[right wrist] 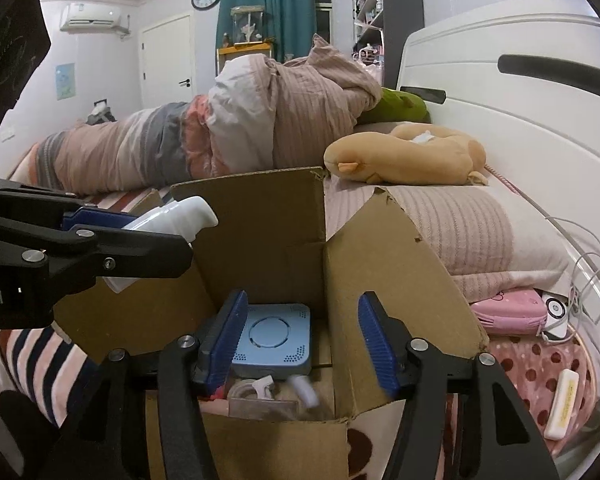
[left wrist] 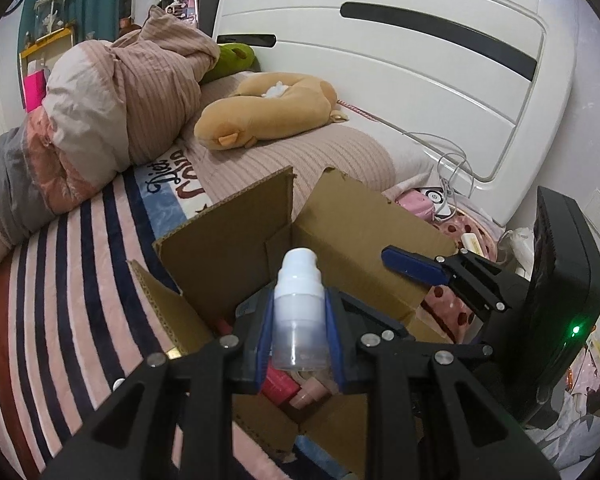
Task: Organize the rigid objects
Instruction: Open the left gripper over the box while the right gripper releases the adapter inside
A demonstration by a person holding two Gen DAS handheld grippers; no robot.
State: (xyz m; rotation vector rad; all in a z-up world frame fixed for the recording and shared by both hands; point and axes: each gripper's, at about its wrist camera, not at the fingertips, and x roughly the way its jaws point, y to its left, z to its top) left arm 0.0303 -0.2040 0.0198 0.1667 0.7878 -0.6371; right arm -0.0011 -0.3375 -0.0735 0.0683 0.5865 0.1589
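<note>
My left gripper (left wrist: 300, 332) is shut on a white pump bottle (left wrist: 299, 312) and holds it above the open cardboard box (left wrist: 228, 236) on the bed. The same bottle (right wrist: 172, 216) shows at the left of the right wrist view, over the box's left side. My right gripper (right wrist: 302, 340) is open and empty over the box opening (right wrist: 260, 216). Inside the box lie a light blue square device (right wrist: 276, 340), a small white object (right wrist: 304, 390) that is blurred, and pink items (left wrist: 296, 390).
The box sits on a striped blanket (left wrist: 60, 300). A rolled quilt (left wrist: 120, 100), a tan plush toy (left wrist: 268, 108) and a pillow (right wrist: 468, 228) lie behind it. A pink pouch (right wrist: 508, 312), cables (right wrist: 580, 276) and a cream bar (right wrist: 562, 408) lie right. White headboard (left wrist: 420, 80) behind.
</note>
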